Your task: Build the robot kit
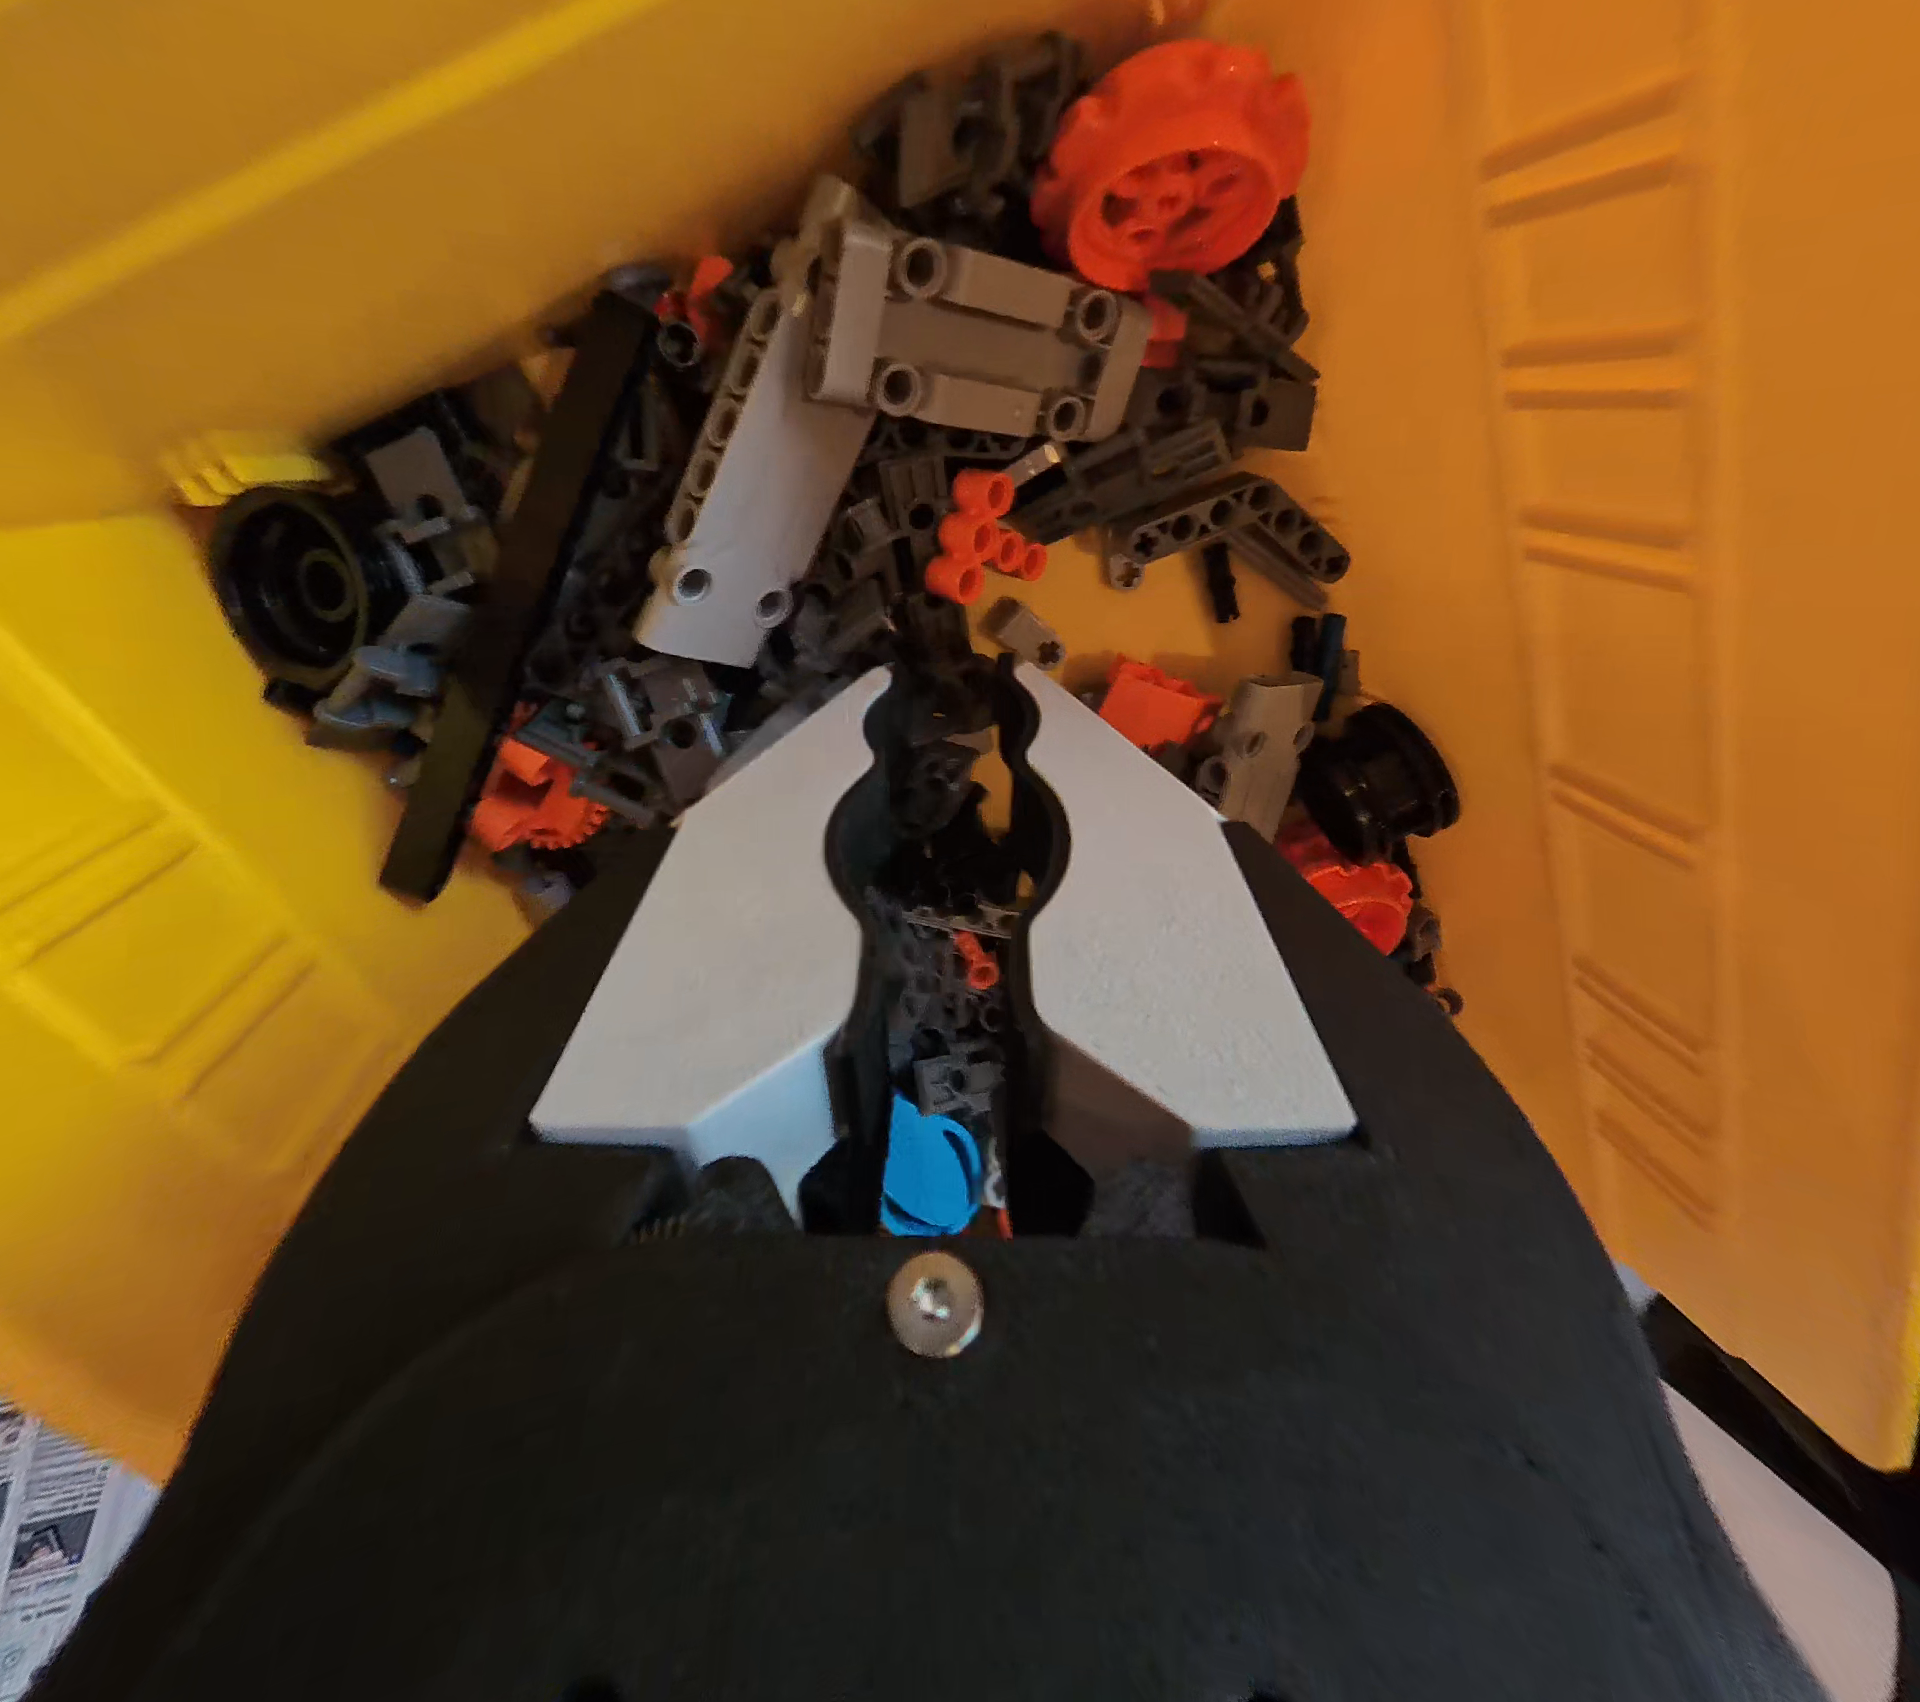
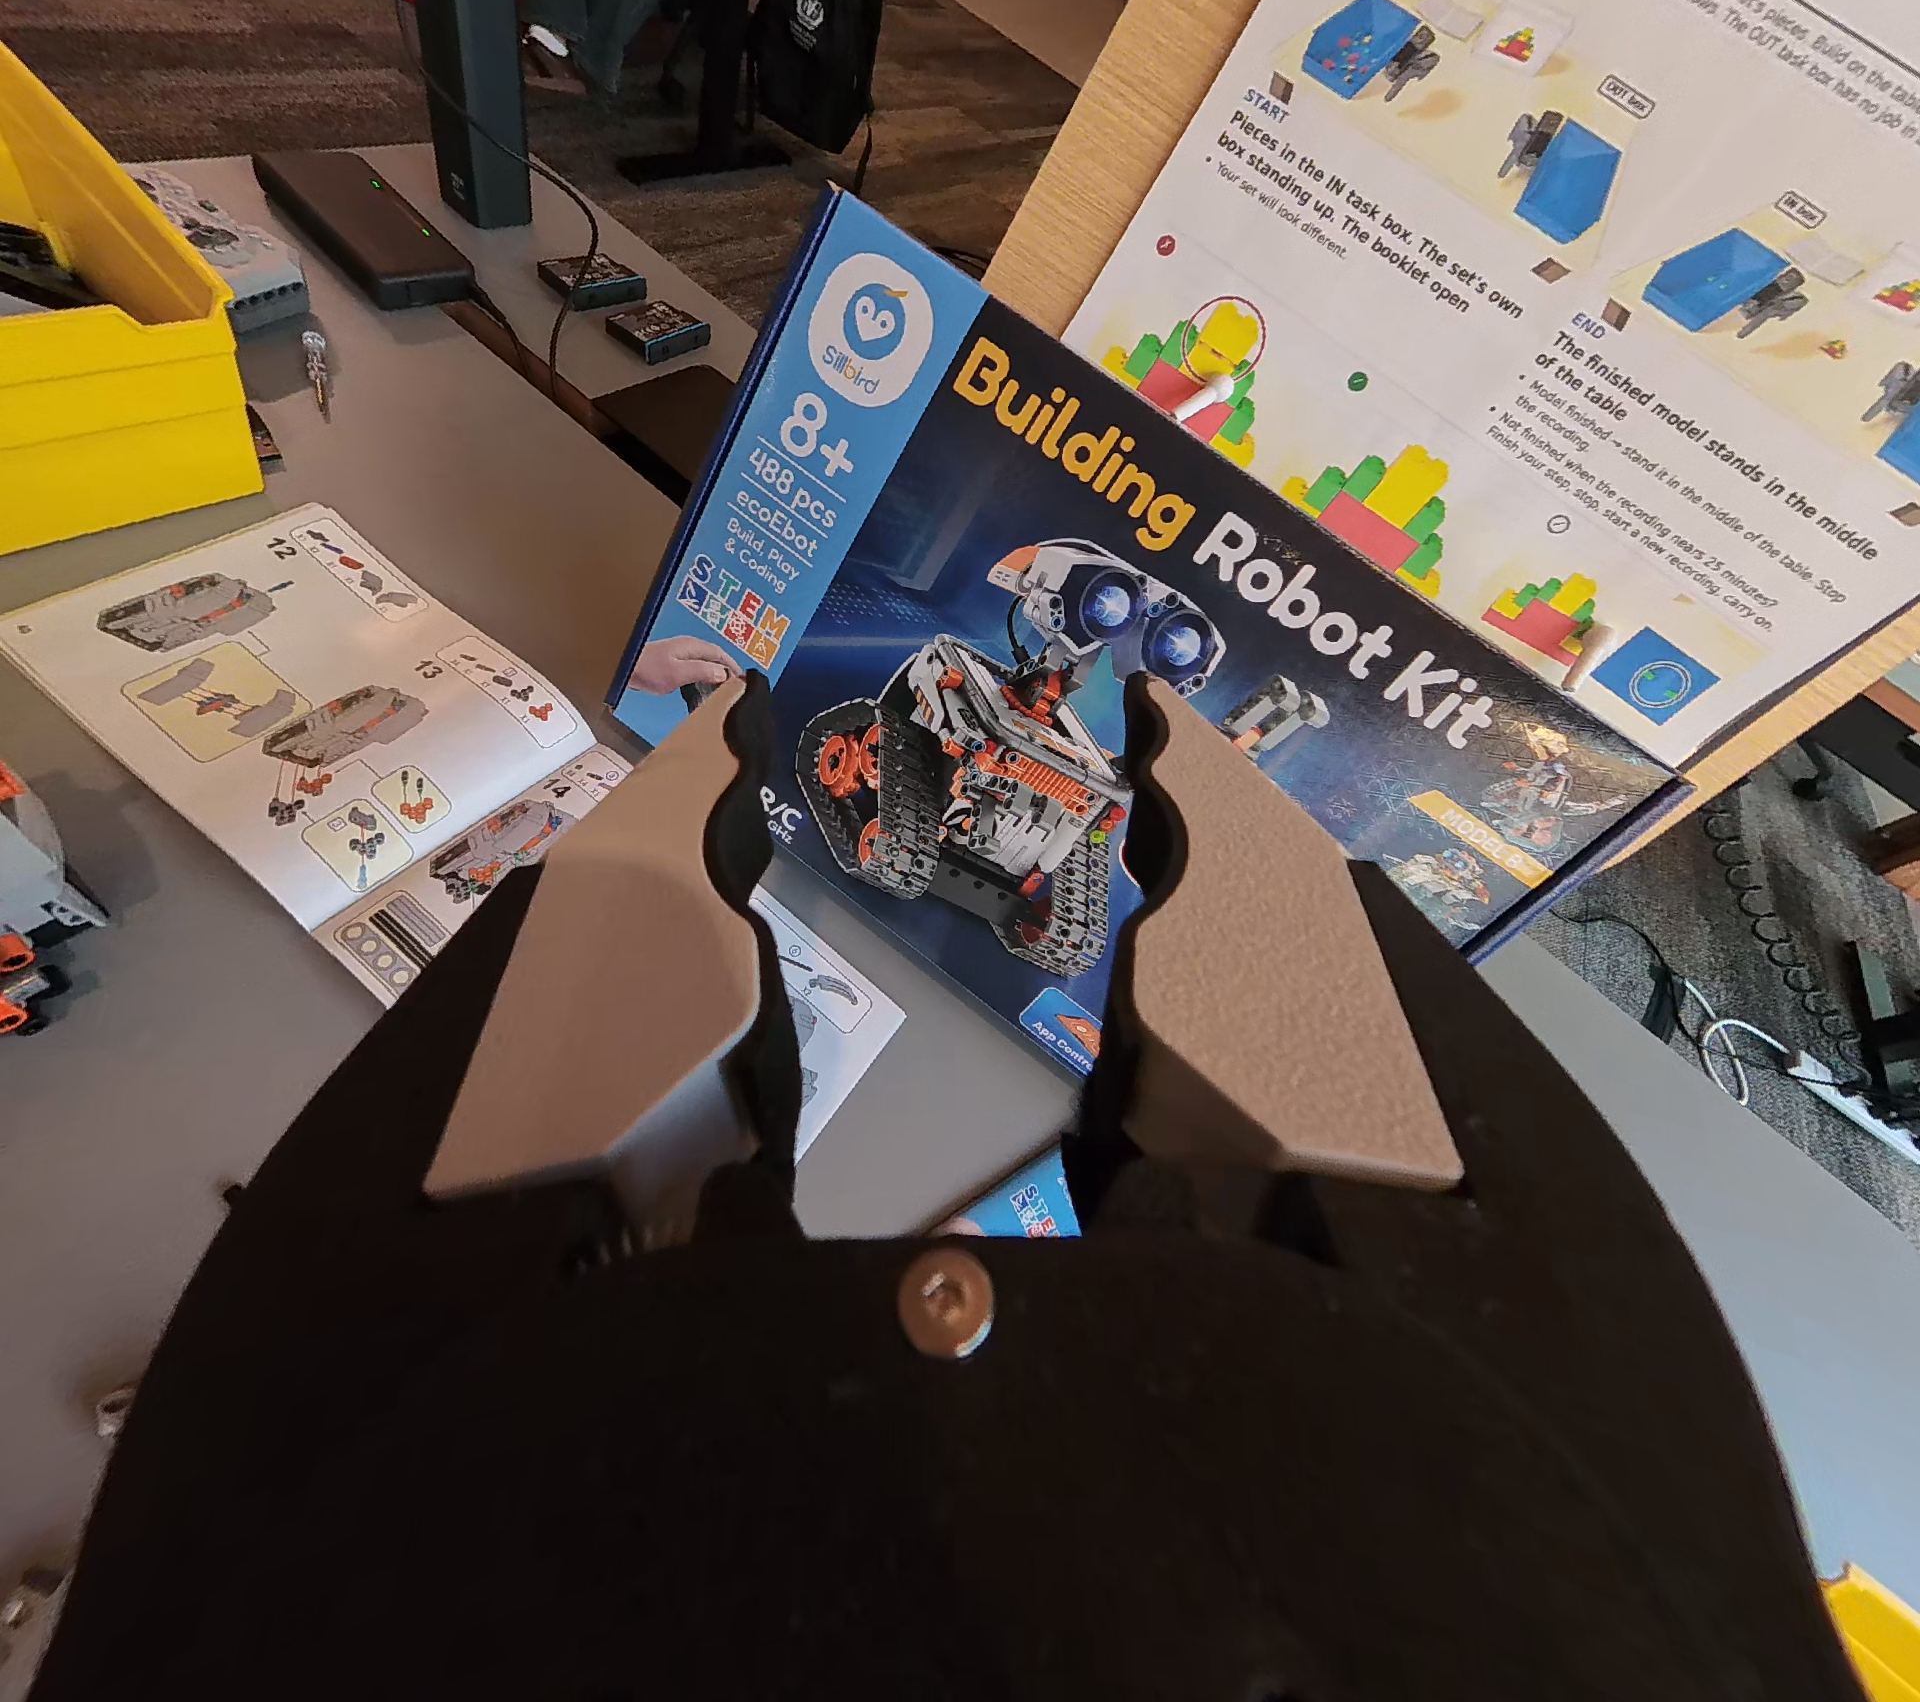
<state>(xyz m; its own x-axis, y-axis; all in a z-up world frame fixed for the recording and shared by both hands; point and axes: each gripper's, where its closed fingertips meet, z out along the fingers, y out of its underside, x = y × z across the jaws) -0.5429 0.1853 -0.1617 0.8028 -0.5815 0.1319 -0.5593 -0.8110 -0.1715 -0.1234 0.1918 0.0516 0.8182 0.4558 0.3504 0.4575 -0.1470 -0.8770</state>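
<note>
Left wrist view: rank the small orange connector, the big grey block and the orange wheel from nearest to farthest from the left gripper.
1. Small orange connector, just beyond the left gripper tips.
2. Big grey block, farther up the pile, centre.
3. Orange wheel, farthest, upper right by the yellow bin wall.

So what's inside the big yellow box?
The yellow plastic bin holds a heap of toy building pieces: an orange wheel, grey beams, a long black bar, black wheels. The left gripper reaches in, nearly shut, covering pieces beneath it.

Grey table (image 2: 540, 447), patterned brown carpet (image 2: 208, 42), dark desk leg (image 2: 727, 21) behind
</note>
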